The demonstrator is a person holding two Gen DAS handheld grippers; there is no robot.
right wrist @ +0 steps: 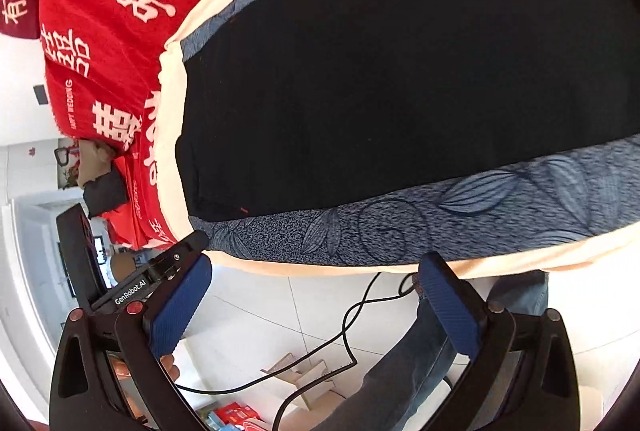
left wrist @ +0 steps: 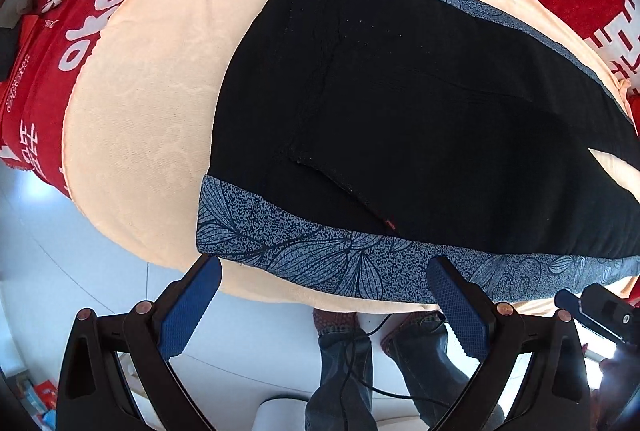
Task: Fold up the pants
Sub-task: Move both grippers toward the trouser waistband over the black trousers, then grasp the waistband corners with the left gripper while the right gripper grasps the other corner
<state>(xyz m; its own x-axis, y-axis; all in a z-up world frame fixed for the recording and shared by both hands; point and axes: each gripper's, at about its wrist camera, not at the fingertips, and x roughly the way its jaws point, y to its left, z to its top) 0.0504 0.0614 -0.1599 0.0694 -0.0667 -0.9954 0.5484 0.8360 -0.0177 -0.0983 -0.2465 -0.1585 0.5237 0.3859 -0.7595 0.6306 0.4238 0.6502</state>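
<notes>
Here, black pants (left wrist: 420, 111) flat on cream cloth (left wrist: 152, 91), left gripper (left wrist: 324, 283) and right gripper (right wrist: 314, 281) both spread, empty, cable (right wrist: 340, 343) clearest in right view.

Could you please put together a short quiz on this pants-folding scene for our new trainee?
1. True or false: the left tool is shut on the black pants with the blue leaf-patterned band.
2. Multiple choice: the pants lie directly on A) the white tiled floor, B) the pale peach cloth, C) a cardboard box.
3. Fill in: under the peach cloth lies a ___ cloth with white characters.

Key
1. False: both its blue-padded fingers are spread apart just short of the patterned band, gripping nothing. The right tool is spread the same way.
2. B.
3. Red.
</notes>
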